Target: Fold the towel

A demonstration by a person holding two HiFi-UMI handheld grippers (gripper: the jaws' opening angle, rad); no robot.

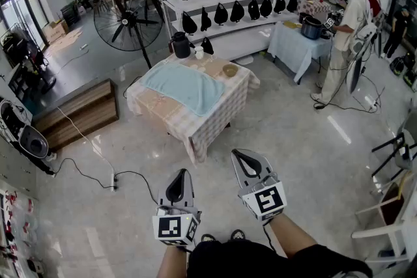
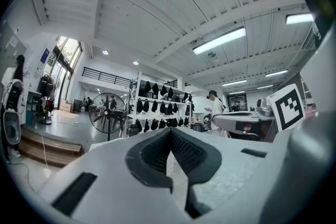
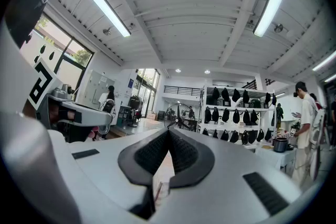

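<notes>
1. Big open room with a pale glossy floor [image 1: 306, 159]; white beamed ceiling [image 3: 199, 18] with strip lights [image 3: 110, 10]; table [image 1: 215, 122] in a checked cloth, straight ahead at 12 o'clock from the grippers.
2. Round that table: black pedestal fan [image 1: 127, 19] at 11 o'clock; white shelves [image 1: 195, 2] hung with black bags [image 1: 221, 13] at 12; second table [image 1: 293, 52] with a dark pot [image 1: 311, 27] at 2, a person [image 1: 348, 23] just beside it; low wooden platform [image 1: 78, 115] at 9.
3. Writing: only black-and-white square markers [image 1: 269, 200] on the gripper cubes; sheets on the wall [image 1: 13, 211] at 8 o'clock too small to read.
4. Towel [image 1: 186, 84]: pale blue-green, spread flat on the checked table, softly wrinkled; dark jug [image 1: 180, 45] and small bowl [image 1: 230, 69] near its far edge.
5. Left gripper [image 1: 181, 176] and right gripper [image 1: 241, 158]: low at 6 o'clock, well apart from the towel; jaws pressed together pad to pad, holding nothing.
</notes>
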